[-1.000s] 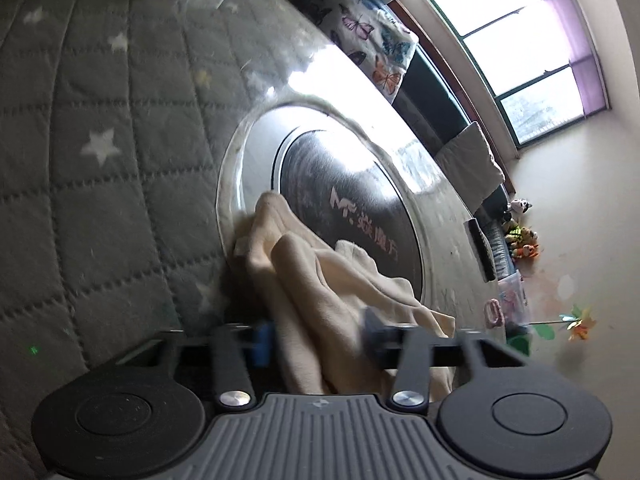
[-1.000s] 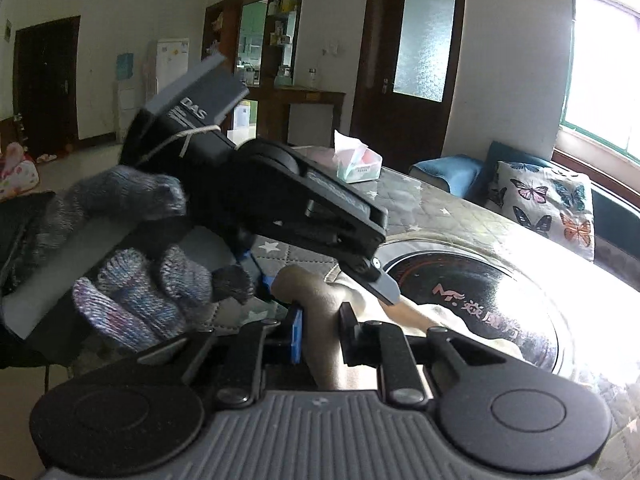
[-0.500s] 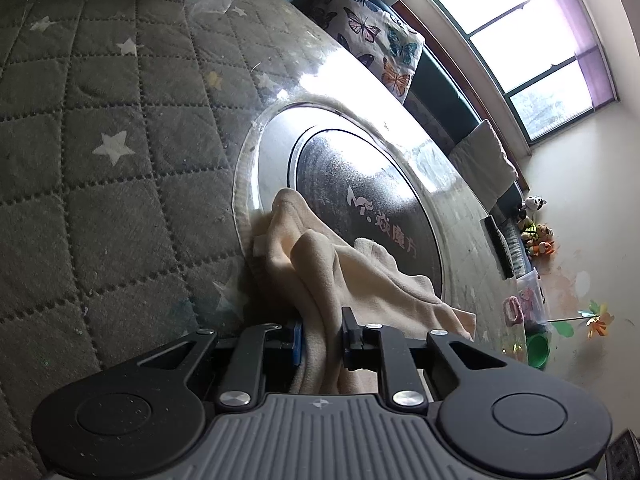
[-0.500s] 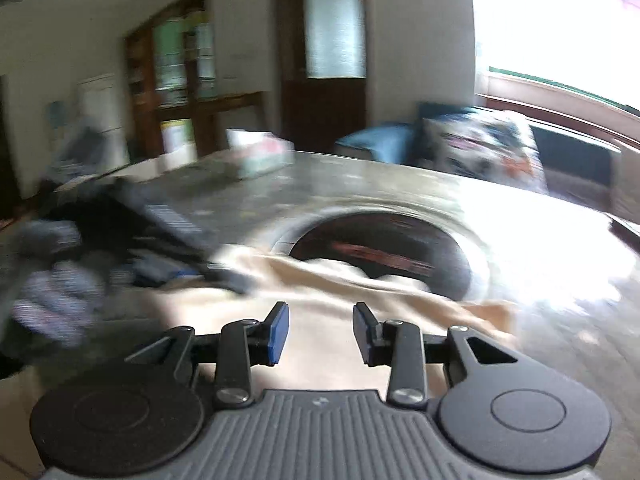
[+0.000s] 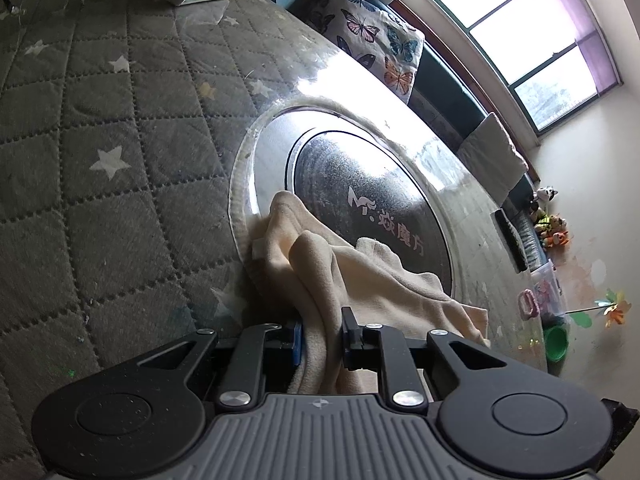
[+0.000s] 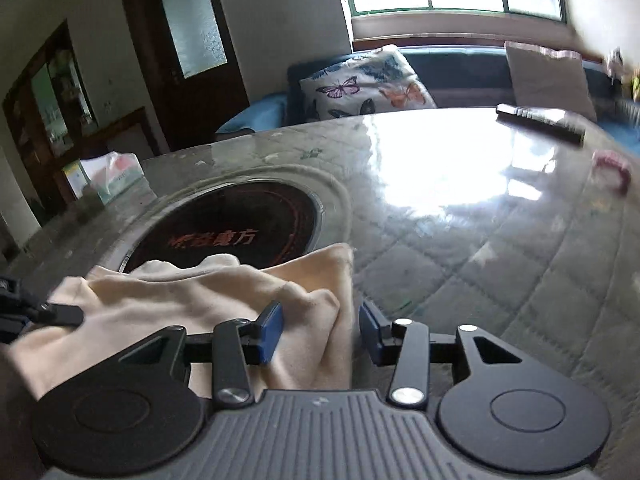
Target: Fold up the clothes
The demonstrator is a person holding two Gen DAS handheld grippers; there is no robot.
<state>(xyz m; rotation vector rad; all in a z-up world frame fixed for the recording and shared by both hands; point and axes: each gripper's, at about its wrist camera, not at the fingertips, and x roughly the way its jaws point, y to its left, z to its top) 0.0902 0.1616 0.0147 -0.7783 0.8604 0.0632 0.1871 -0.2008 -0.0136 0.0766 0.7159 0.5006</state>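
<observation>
A cream cloth (image 5: 360,276) lies bunched on the table, partly over the black round hotplate (image 5: 360,196). My left gripper (image 5: 322,338) is shut on a fold of the cream cloth at its near edge. In the right wrist view the same cloth (image 6: 192,300) spreads to the left. My right gripper (image 6: 318,334) is open, with the cloth's right corner lying between its blue pads (image 6: 270,332). The tip of the left gripper (image 6: 24,312) shows at the far left, on the cloth.
The table has a grey quilted star cover (image 5: 100,160) under clear plastic. A tissue box (image 6: 108,176) stands at the far left edge. A dark remote (image 6: 540,122) and a pink object (image 6: 612,168) lie at the far right. A butterfly cushion (image 6: 364,88) sits on the sofa behind.
My left gripper closed on the cloth fold. My right gripper let go, opened, and swung right along the cloth to its right corner.
</observation>
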